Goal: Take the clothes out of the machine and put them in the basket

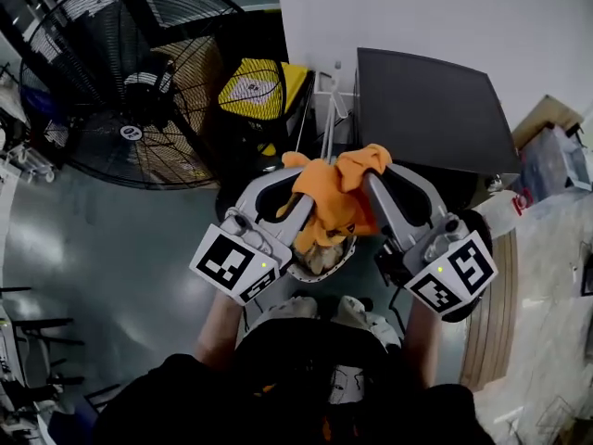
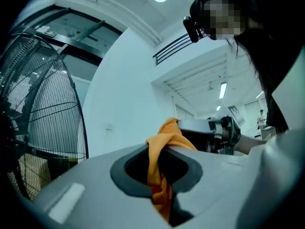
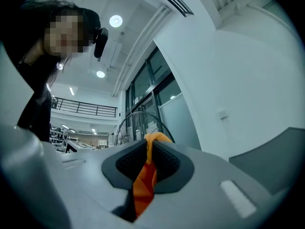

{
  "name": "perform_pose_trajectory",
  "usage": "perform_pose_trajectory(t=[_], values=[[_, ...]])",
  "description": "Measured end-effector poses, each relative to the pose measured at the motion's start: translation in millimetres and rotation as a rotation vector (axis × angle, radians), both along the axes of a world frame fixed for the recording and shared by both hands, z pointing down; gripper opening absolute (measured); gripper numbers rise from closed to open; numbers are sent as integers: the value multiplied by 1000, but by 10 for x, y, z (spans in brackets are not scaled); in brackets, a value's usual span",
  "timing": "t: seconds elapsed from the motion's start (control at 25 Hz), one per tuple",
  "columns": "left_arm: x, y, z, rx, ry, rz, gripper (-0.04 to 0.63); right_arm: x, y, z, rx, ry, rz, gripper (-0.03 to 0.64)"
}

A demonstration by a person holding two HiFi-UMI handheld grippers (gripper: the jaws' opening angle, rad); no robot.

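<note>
The orange cloth (image 1: pixel 335 196) hangs between the two tools, pinched at each end. The left hand-held gripper (image 1: pixel 295 178) has its jaws closed on one bunched edge. In its own view the fabric runs as a narrow fold down through the gap between the pads of the left hand-held gripper (image 2: pixel 158 162). It also spills over the top towards the other tool. The right hand-held gripper (image 1: pixel 375 171) is likewise clamped on the cloth, and in the right gripper view a thin orange strip sits squeezed between the ribbed pads of the right hand-held gripper (image 3: pixel 147 162), with a small loop above them.

From the head view both tools point away from the person, and their tips are close together. The cloth is held in the air, draped in a crumpled, sagging bundle between and just below them. It is plain bright orange, soft and wrinkled, with no print visible. Under it is a round basket (image 1: pixel 346 254) with pale things inside, mostly hidden. A dark box (image 1: pixel 431 109) stands beyond, and a large fan (image 1: pixel 130 82) to the left.
</note>
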State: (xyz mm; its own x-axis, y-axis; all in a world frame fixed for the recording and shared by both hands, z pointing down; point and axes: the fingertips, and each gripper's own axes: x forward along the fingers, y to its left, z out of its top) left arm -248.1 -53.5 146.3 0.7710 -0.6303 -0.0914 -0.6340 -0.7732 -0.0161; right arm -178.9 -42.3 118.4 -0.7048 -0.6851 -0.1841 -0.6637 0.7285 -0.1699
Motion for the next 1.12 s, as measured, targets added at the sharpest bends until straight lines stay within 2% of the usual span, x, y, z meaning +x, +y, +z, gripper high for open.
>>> perform_pose_trajectory(t=[0.12, 0.24, 0.44, 0.56, 0.68, 0.8, 0.96, 1.0, 1.04, 1.08, 1.12], values=[[-157, -28, 379, -60, -57, 10, 37, -219, -30, 310, -69, 22, 16, 63], [-252, -54, 864, -155, -105, 26, 37, -339, -71, 720, -167, 48, 41, 63], [-359, -104, 1726, -298, -271, 27, 37, -356, -145, 1549, -357, 109, 101, 63], [-392, -90, 2275, -380, -384, 41, 37, -324, -145, 2110, -481, 195, 137, 64], [-423, -115, 2803, -453, -476, 63, 37, -329, -171, 2653, -575, 334, 156, 64], [-412, -201, 3238, -512, -530, 66, 37, -348, -236, 3081, -643, 445, 158, 66], [-290, -319, 3796, -625, -584, 53, 39, -322, -407, 3558, -726, 510, 179, 70], [-280, -314, 3959, -661, -615, 54, 76, -331, -440, 3673, -747, 517, 179, 81], [-294, -284, 4101, -695, -657, 60, 143, -346, -452, 3785, -771, 523, 172, 146], [-327, -242, 4204, -716, -703, 67, 205, -360, -444, 3883, -797, 528, 159, 263], [-365, -204, 4261, -721, -734, 74, 229, -368, -425, 3954, -818, 532, 148, 335]])
